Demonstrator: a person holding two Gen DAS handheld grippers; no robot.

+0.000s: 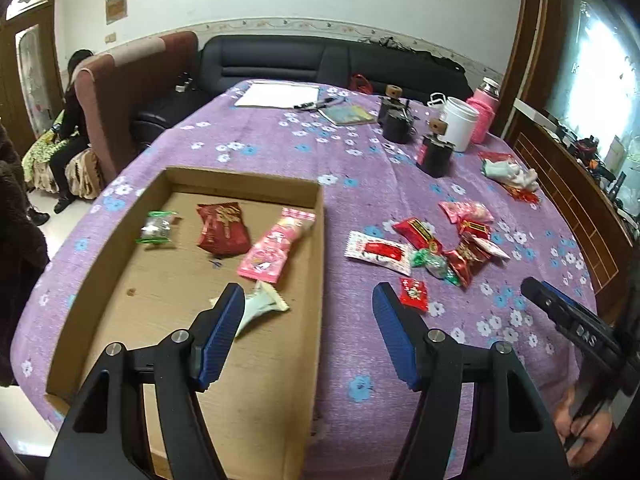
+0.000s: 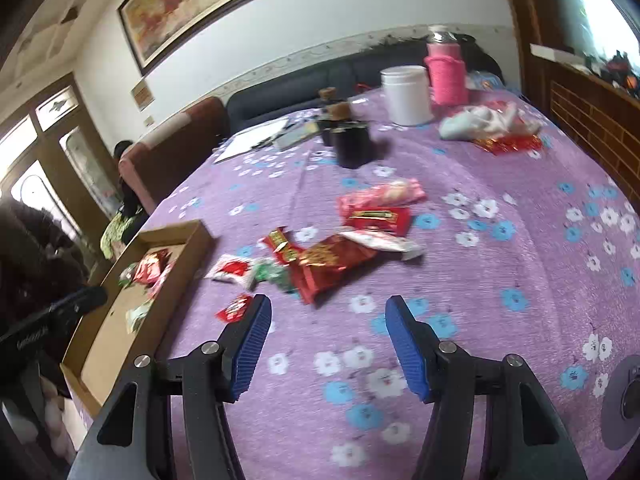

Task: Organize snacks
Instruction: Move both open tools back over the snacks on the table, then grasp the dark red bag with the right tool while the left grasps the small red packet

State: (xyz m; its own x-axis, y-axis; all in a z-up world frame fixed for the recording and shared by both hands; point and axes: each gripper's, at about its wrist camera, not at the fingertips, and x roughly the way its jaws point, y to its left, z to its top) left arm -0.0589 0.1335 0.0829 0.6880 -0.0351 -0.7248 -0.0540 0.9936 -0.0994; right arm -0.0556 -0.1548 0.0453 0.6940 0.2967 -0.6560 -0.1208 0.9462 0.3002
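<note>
A shallow cardboard box (image 1: 120,264) lies on the purple flowered tablecloth. In it are a green-ended candy (image 1: 157,229), a dark red packet (image 1: 222,229), a long pink packet (image 1: 276,246) and a pale green wrapper (image 1: 262,307). My left gripper (image 1: 308,308) is open and empty over the box's right wall. A pile of red, white and green snack packets (image 1: 432,250) lies right of the box, with a small red packet (image 1: 414,294) nearest. My right gripper (image 2: 328,324) is open and empty, just short of the pile (image 2: 332,258). The box (image 2: 120,332) shows at its left.
A white jar (image 1: 460,122), a pink-covered bottle (image 1: 484,114), two black containers (image 1: 434,152) and papers with pens (image 1: 280,94) stand at the table's far side. A crumpled bag (image 1: 508,172) lies far right. A sofa and a seated person are beyond.
</note>
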